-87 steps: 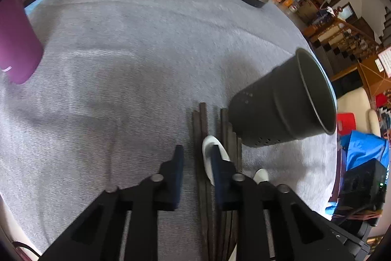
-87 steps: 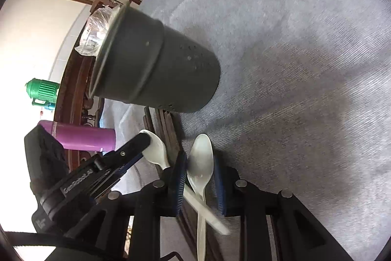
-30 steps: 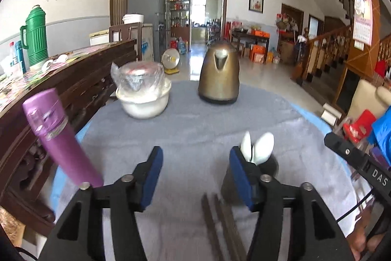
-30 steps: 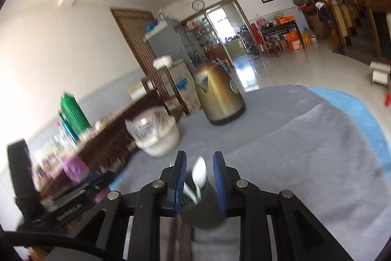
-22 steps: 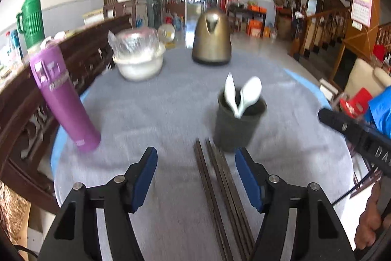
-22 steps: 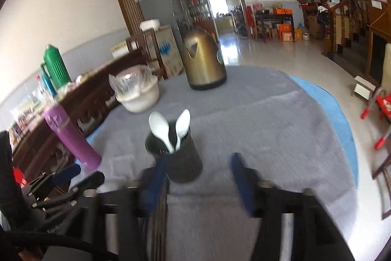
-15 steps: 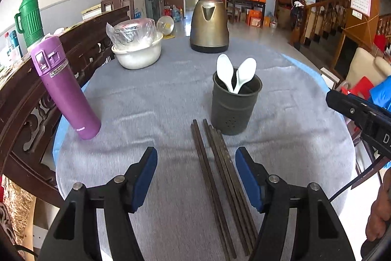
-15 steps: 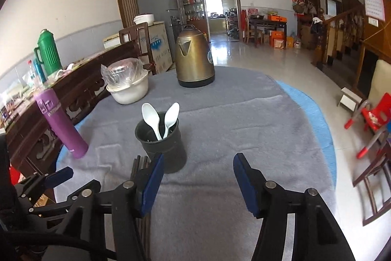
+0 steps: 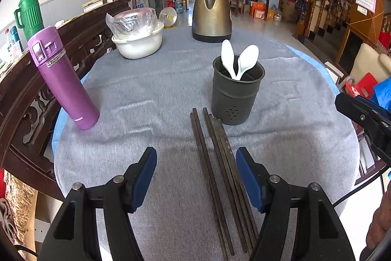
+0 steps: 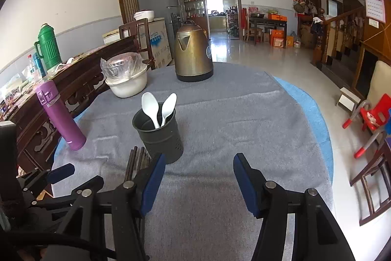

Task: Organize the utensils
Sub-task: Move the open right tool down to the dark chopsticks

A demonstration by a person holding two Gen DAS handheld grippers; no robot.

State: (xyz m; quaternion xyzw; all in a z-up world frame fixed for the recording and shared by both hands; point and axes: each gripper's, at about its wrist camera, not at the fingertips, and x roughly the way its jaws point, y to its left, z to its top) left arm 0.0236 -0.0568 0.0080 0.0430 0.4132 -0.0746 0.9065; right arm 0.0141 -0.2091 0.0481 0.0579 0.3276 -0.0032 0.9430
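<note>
My left gripper [image 9: 196, 171] hangs over the grey tablecloth [image 9: 151, 94] with its fingers spread and empty, the dark chopsticks [image 9: 220, 163] lying flat between them. My right gripper [image 10: 197, 179], its jaws just opened and holding nothing, hovers near the upright dark holder [image 10: 158, 131], where 2 white spoons [image 10: 158, 109] stand bowl-up.

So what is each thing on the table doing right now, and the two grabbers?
Utensil holder: upright, two spoons inside.
Spoons: bowls up, leaning apart.
Chopsticks: flat on the cloth, beside the holder.
Purple flask: standing, lid shut.
Kettle: upright, lid closed.
White bowl: holds a plastic-wrapped dish.
Left gripper: open, empty, above the chopsticks.
Right gripper: open, empty.
</note>
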